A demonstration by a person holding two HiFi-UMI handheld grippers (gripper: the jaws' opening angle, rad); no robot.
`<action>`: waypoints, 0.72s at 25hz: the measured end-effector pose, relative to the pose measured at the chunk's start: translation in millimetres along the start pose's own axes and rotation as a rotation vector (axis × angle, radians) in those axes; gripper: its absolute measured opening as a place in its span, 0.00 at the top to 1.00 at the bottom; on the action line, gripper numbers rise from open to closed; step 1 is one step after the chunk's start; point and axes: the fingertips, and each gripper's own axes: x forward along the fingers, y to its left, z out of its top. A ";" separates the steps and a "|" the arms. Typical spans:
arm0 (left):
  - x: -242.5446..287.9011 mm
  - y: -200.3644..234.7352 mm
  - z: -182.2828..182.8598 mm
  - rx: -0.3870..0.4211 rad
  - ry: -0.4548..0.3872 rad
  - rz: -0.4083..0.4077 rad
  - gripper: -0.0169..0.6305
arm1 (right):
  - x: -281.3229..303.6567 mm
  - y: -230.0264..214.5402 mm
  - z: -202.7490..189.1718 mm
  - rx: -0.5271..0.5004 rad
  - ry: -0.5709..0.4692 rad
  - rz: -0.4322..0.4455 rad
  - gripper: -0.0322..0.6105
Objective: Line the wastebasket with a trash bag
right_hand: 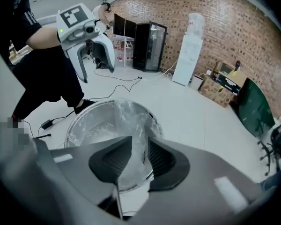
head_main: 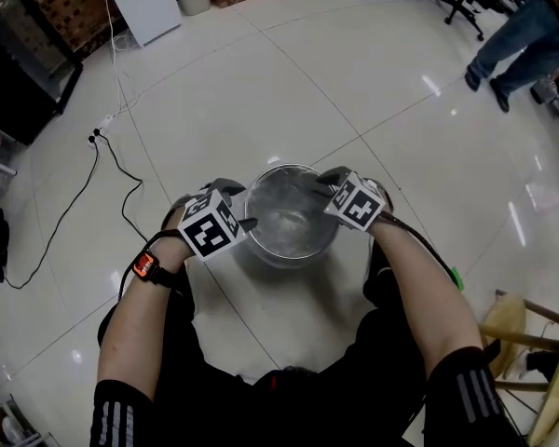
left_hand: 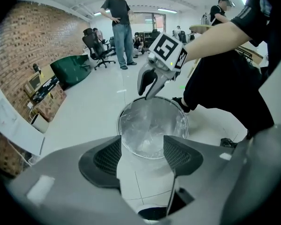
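Note:
A round metal wastebasket (head_main: 278,252) stands on the white floor with a clear trash bag (head_main: 289,214) inside it, the film folded over the rim. My left gripper (head_main: 238,205) hovers over the basket's left rim, its jaws wide apart with nothing between them; in the left gripper view (left_hand: 141,149) the lined wastebasket (left_hand: 125,115) shows below. My right gripper (head_main: 328,182) is over the right rim. Its jaws (right_hand: 139,156) stand a narrow gap apart above the bag-covered rim (right_hand: 152,125), and I see no film pressed between the pads.
A black power cord (head_main: 121,170) trails across the floor at the left, toward a white water dispenser (head_main: 144,3). A wooden stool (head_main: 522,329) stands at the right. A person (head_main: 517,35) walks at the far right, and another (left_hand: 118,27) stands farther off.

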 end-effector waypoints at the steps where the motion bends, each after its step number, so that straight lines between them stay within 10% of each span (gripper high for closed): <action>1: -1.4 1.9 4.2 -0.004 -0.014 0.002 0.55 | 8.0 1.8 -0.1 -0.009 0.017 0.014 0.76; 10: 6.6 2.1 16.9 0.025 -0.029 -0.029 0.55 | 59.8 4.4 -11.7 -0.042 0.143 0.057 0.81; 18: 6.8 10.3 17.3 0.005 -0.032 -0.016 0.55 | 53.3 -40.7 -0.6 -0.019 0.155 -0.115 0.94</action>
